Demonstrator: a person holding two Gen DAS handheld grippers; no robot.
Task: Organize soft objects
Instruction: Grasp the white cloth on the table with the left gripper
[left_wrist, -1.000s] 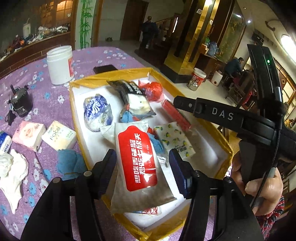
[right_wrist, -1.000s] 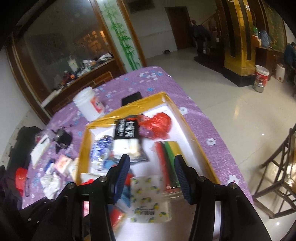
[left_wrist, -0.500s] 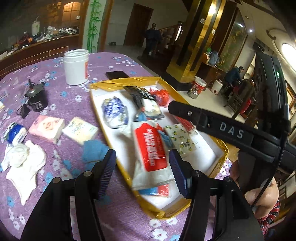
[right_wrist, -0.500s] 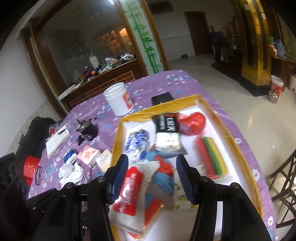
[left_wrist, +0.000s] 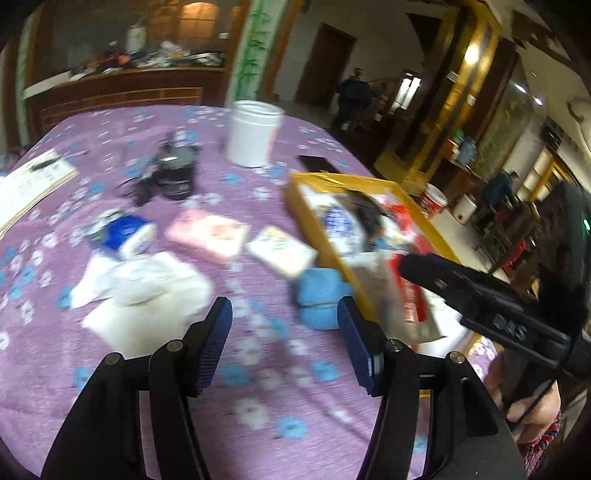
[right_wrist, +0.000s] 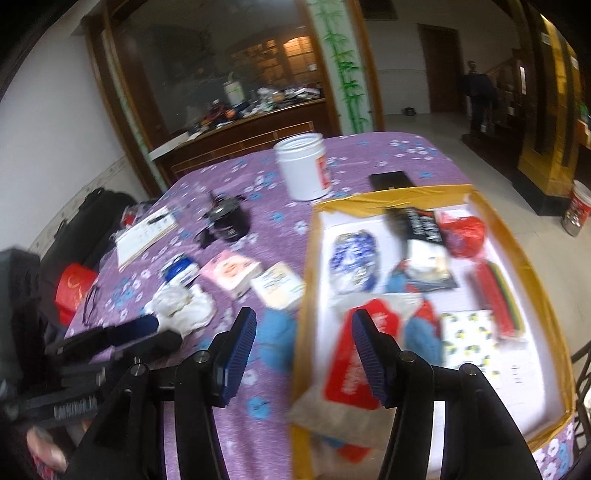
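A yellow-rimmed white tray holds soft packs: a red-labelled wipes pack, a blue-white pouch and a lemon-print tissue pack. On the purple cloth beside it lie a blue cloth, a cream tissue pack, a pink tissue pack, a white cloth and a blue-white roll. My left gripper hovers open above the cloth, left of the tray. My right gripper hangs open over the tray's left rim.
A white jar, a black round device with a cord, a black phone and a booklet sit farther back on the table. A black bag stands off the table's left side.
Both views have swung left, away from the tray and toward the loose items on the cloth. The left gripper has left the wipes pack behind. Both stay open and empty.
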